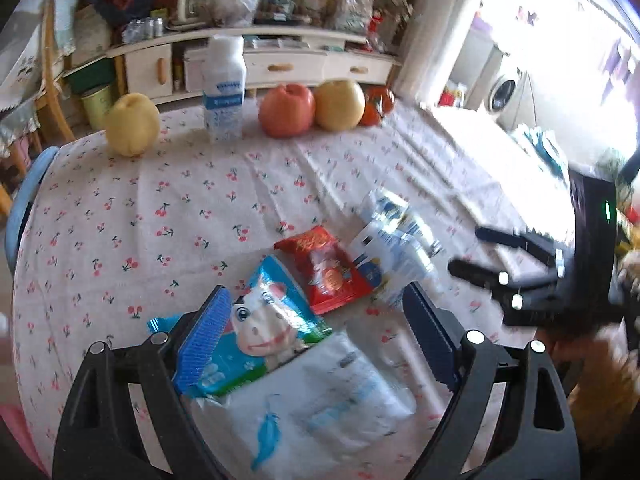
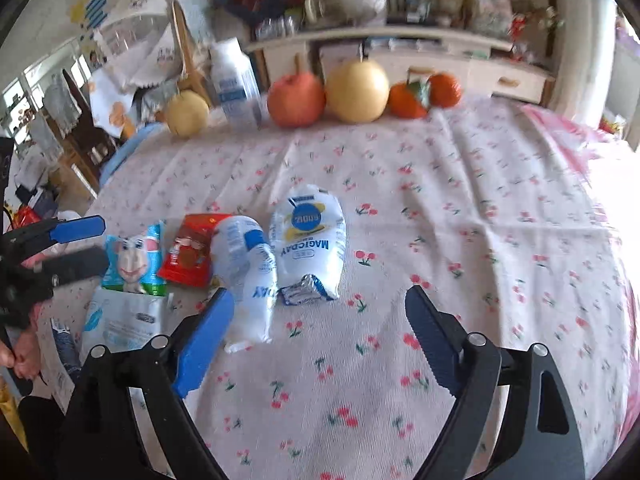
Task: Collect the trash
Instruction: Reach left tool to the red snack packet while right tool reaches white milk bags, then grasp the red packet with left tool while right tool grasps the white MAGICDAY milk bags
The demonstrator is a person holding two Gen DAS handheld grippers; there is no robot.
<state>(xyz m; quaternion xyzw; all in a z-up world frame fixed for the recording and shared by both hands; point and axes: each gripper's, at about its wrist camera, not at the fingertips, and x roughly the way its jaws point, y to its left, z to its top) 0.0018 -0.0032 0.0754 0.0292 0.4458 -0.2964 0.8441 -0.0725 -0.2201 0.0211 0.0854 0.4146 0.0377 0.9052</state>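
Several pieces of trash lie together on the cherry-print tablecloth [image 1: 160,200]. They are a blue-green cow wrapper [image 1: 264,328], a red snack wrapper [image 1: 326,270], a crumpled white-and-blue bag [image 1: 396,248] and a white pack with a blue feather [image 1: 316,404]. My left gripper [image 1: 316,336] hovers open over the cow wrapper and the white pack, its pads pressing on nothing. The right wrist view shows two white bags [image 2: 310,240] [image 2: 248,272] just ahead of my open, empty right gripper [image 2: 320,320]. The left gripper [image 2: 88,245] shows at that view's left edge.
Along the table's far edge stand a pear [image 1: 132,126], a white bottle [image 1: 223,88], an apple [image 1: 286,110], a second pear [image 1: 339,105] and tangerines [image 2: 424,94]. A cluttered cabinet [image 1: 280,64] stands behind. A blue chair [image 1: 24,208] is at the left edge.
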